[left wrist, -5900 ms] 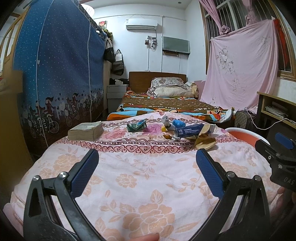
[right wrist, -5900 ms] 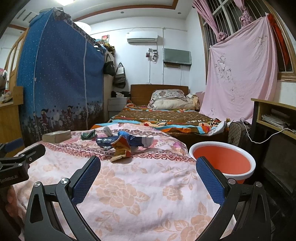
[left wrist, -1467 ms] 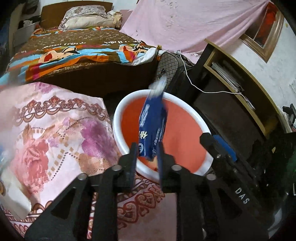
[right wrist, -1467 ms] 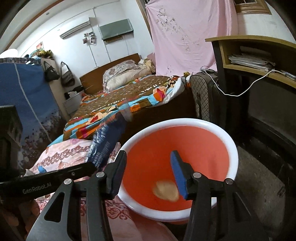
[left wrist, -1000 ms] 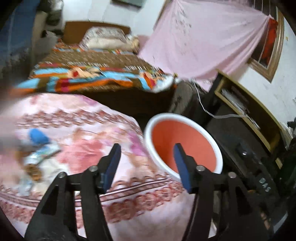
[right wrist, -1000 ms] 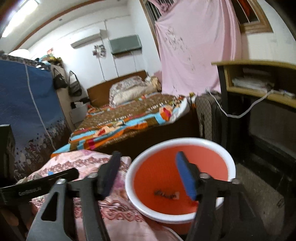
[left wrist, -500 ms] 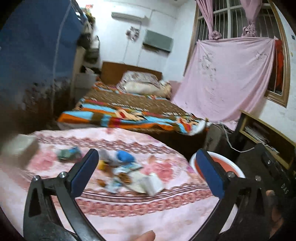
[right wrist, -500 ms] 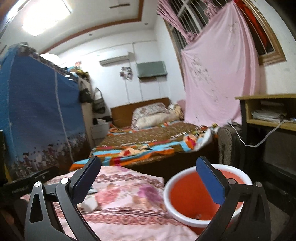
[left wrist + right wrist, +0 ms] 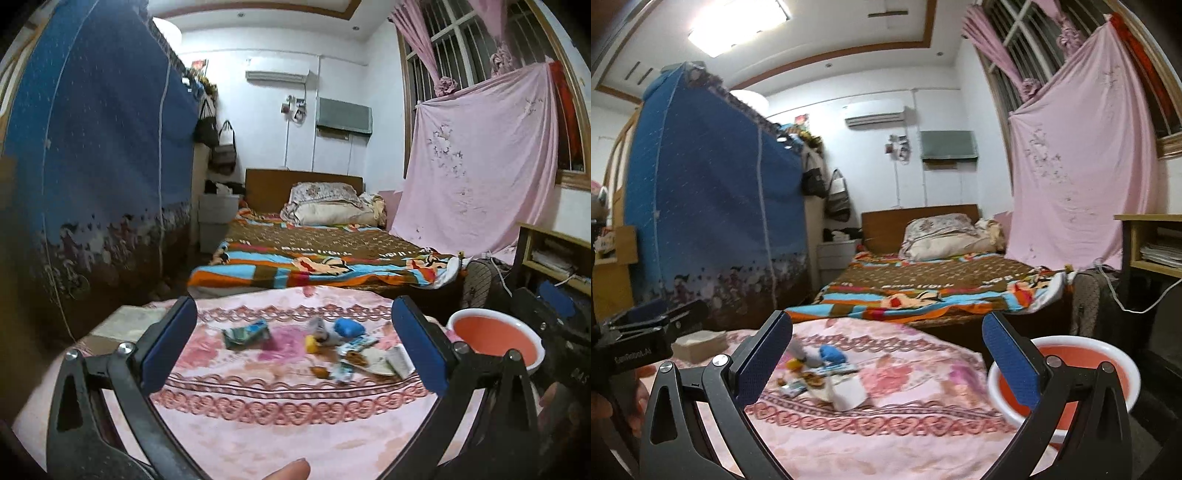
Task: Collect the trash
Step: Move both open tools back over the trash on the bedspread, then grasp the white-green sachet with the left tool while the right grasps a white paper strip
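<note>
Several pieces of trash lie in a heap on the pink floral cloth (image 9: pixel 295 424) of the table: a green wrapper (image 9: pixel 245 334), a blue lump (image 9: pixel 349 328), a white packet (image 9: pixel 400 362) and crumpled wrappers (image 9: pixel 352 354). My left gripper (image 9: pixel 293 325) stands open short of the heap, nothing between its fingers. My right gripper (image 9: pixel 886 350) is open and empty too, with the blue lump (image 9: pixel 833 353) and the white packet (image 9: pixel 849 395) ahead of it. The orange basin (image 9: pixel 495 339) with a white rim sits low beside the table's right edge, also the basin (image 9: pixel 1108 365) in the right wrist view.
A thick book (image 9: pixel 698 343) lies at the table's far left. Beyond the table stands a bed (image 9: pixel 325 254) with a striped blanket. A blue fabric wardrobe (image 9: pixel 92 147) fills the left side and a wooden shelf (image 9: pixel 554 254) the right. A fingertip (image 9: pixel 288 470) shows at the bottom edge.
The left gripper let go of a blue wrapper over the basin. Both grippers opened wide and swung left, away from the basin, to face the trash on the table.
</note>
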